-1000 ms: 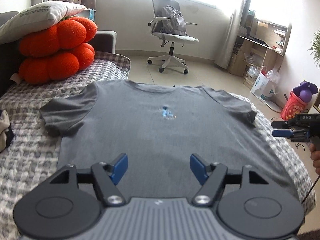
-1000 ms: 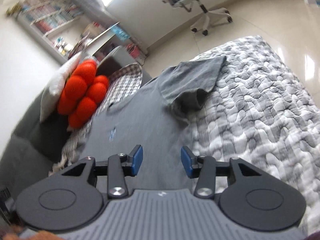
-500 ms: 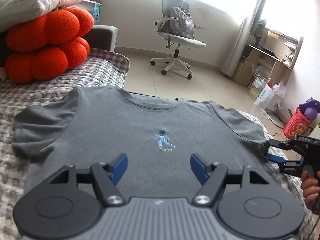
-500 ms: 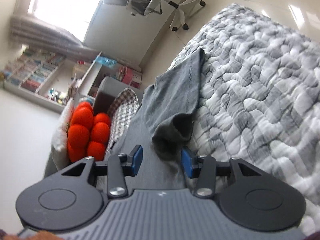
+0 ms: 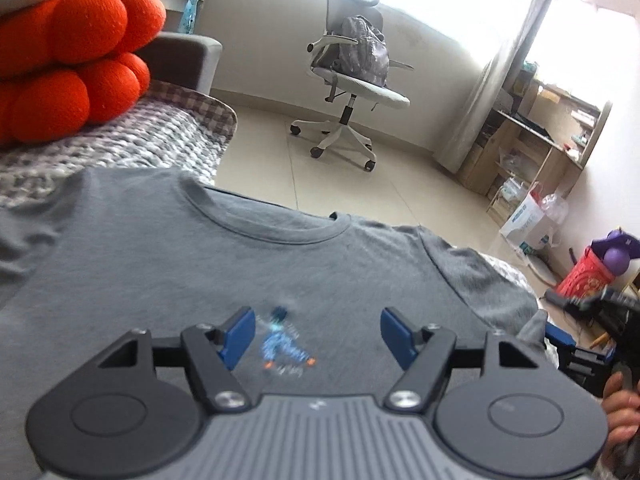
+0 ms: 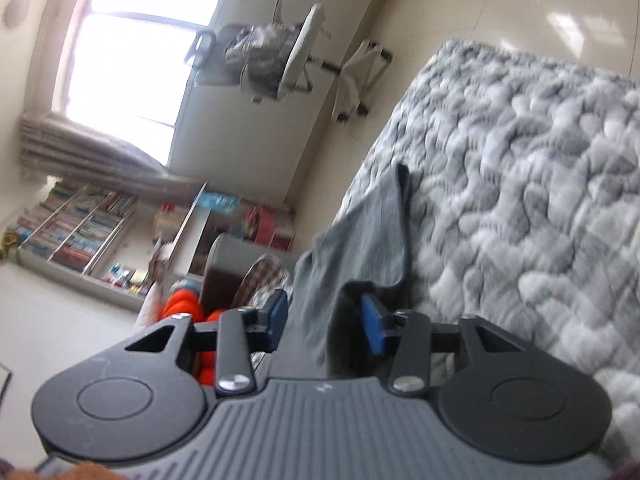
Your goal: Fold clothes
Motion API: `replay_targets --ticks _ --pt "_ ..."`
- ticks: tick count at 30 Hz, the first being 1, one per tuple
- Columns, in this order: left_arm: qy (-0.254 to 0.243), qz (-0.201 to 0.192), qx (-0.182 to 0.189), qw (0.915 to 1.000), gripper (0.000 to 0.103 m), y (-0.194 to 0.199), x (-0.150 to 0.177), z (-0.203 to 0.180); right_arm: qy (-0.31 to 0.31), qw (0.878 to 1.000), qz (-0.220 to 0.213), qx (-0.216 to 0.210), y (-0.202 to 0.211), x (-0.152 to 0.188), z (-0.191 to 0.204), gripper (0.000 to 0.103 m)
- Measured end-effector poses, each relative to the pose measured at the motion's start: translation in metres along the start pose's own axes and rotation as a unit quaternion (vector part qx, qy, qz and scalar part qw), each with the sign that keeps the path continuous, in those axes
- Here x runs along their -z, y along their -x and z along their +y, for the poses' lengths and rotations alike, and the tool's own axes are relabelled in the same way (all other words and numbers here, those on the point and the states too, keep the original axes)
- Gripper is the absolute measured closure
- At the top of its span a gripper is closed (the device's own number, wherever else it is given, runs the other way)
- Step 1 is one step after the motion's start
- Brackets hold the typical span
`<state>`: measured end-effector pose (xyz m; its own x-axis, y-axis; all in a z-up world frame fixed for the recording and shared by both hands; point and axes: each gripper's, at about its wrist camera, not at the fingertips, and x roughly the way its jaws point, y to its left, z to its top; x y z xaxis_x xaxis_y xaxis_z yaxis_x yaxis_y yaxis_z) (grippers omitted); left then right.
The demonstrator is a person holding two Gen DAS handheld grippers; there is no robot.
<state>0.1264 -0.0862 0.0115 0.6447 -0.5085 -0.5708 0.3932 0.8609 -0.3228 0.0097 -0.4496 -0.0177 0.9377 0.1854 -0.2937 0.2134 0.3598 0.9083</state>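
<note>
A grey T-shirt [image 5: 200,264] with a small blue print [image 5: 284,346] lies flat on the quilted bed, collar towards the far edge. My left gripper [image 5: 316,334] hovers open over the chest, its blue pads either side of the print with nothing between them. My right gripper [image 6: 324,320] is rolled sideways at the shirt's right sleeve [image 6: 360,240]. Its jaws are closing, and the bunched sleeve end sits between the pads without being clamped. In the left wrist view the right gripper [image 5: 568,344] shows at the right edge, held by a hand [image 5: 620,400].
The grey quilt [image 6: 540,200] stretches to the right of the sleeve. An orange lobed cushion [image 5: 72,72] under a white pillow sits at the bed's far left. Beyond the bed are a tiled floor, an office chair [image 5: 352,92] with a bag, and shelves.
My left gripper has moved forward over the shirt from the hem to the chest print. My right gripper has rolled sideways, reached the sleeve end, and its jaws have narrowed around it.
</note>
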Motion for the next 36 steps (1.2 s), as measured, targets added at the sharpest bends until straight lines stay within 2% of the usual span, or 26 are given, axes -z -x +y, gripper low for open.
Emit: replay_targets --ticks 1,2,7,8,10,11,12,13,14,19,23,25,27,29,30,36 --pt "0.006 0.001 0.004 1.0000 0.032 -0.006 -0.001 0.000 0.011 1.000 -0.006 0.006 -0.002 0.001 0.003 0.087" --pt "0.011 0.003 0.007 0.9999 0.032 -0.011 -0.002 -0.001 0.023 1.000 -0.009 0.012 -0.005 0.003 0.007 0.090" --pt "0.025 0.005 0.024 0.9994 0.032 -0.025 0.000 -0.003 0.078 0.996 -0.023 0.033 0.000 0.009 0.028 0.091" --pt "0.023 0.003 0.025 0.9994 0.032 -0.026 0.001 -0.004 0.094 0.994 -0.027 0.041 0.000 0.009 0.034 0.084" --pt "0.015 -0.002 0.024 0.9996 0.032 -0.027 0.005 -0.007 0.126 0.989 -0.036 0.062 0.002 0.008 0.042 0.084" --pt "0.011 -0.005 0.024 0.9996 0.032 -0.027 0.006 -0.008 0.145 0.986 -0.039 0.074 0.004 0.008 0.044 0.080" --pt "0.007 -0.008 0.023 0.9997 0.032 -0.028 0.008 -0.009 0.160 0.982 -0.044 0.086 0.004 0.007 0.046 0.072" --pt "0.001 -0.011 0.022 0.9997 0.032 -0.028 0.010 -0.011 0.173 0.979 -0.051 0.098 0.003 0.007 0.047 0.049" --pt "-0.006 -0.014 0.019 0.9997 0.032 -0.027 0.011 -0.013 0.188 0.974 -0.059 0.112 0.003 0.008 0.048 0.041" --pt "-0.031 -0.024 0.011 0.9992 0.031 -0.027 0.016 -0.021 0.241 0.954 -0.063 0.168 -0.018 0.012 0.042 0.041" --pt "-0.035 -0.027 0.012 0.9989 0.031 -0.026 0.017 -0.021 0.256 0.946 -0.045 0.195 -0.045 0.018 0.031 0.049" --pt "-0.030 -0.029 0.016 0.9990 0.031 -0.026 0.017 -0.019 0.272 0.939 -0.052 0.205 -0.048 0.021 0.029 0.054" --pt "-0.027 -0.029 0.018 0.9990 0.031 -0.026 0.017 -0.018 0.286 0.932 -0.058 0.214 -0.052 0.026 0.030 0.063" --pt "-0.025 -0.030 0.021 0.9990 0.031 -0.026 0.017 -0.016 0.289 0.932 -0.053 0.213 -0.054 0.028 0.032 0.086" --pt "-0.025 -0.030 0.023 0.9990 0.031 -0.025 0.017 -0.016 0.289 0.933 -0.048 0.208 -0.055 0.028 0.035 0.092" --pt "-0.017 -0.030 0.037 0.9987 0.032 -0.023 0.016 -0.011 0.318 0.933 -0.026 0.169 -0.053 0.035 0.064 0.096"
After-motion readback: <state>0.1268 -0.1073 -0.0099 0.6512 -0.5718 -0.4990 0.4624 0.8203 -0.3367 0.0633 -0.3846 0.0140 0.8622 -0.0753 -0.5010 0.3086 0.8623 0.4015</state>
